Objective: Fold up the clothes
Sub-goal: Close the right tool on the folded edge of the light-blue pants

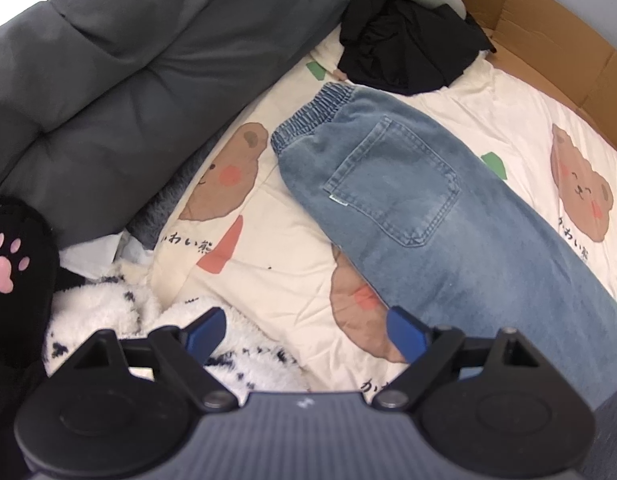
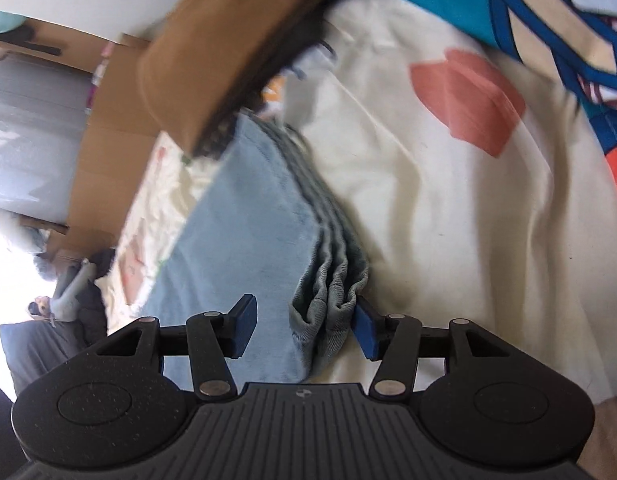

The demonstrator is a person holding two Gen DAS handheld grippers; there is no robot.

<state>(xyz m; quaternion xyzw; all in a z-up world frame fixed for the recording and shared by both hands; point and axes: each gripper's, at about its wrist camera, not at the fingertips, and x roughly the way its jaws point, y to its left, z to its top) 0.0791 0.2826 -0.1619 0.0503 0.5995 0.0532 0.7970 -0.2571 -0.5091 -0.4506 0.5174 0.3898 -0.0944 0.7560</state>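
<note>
Blue pads of the left gripper (image 1: 304,334) stood wide apart right under the lens, and nothing sat between them, only bear-print bedding (image 1: 276,248) and a fluffy black-and-white fleece (image 1: 148,320) below. Just beyond, the jeans (image 1: 408,200) lay flat across that bedding, back pocket (image 1: 392,184) up, elastic waistband (image 1: 312,116) at the far end near a crumpled black garment (image 1: 404,52). A grey duvet (image 1: 128,60) was banked along the far left, and cardboard (image 1: 548,40) lined the far right edge.

Over on the right wrist view, the right gripper (image 2: 304,330) was about half open at the jeans (image 2: 244,220), straddling their bunched, layered edge (image 2: 328,300). One pad (image 2: 366,330) looked to be touching the folds; the other pad (image 2: 242,328) stood clear over flat denim. So no clamp there, as far as could be judged: fabric between the jaws, not pinched.

As for handling, this denim looked soft and thick rather than stiff, probably heavy enough to sag and drag when lifted. It should not slip, and nothing about it was fragile. Good holds would be the stacked leg edge, where all the layers could be caught in one bite, and the gathered waistband, which offers a firm ridge. A pinch on a single layer would likely let the rest slide open.
</note>
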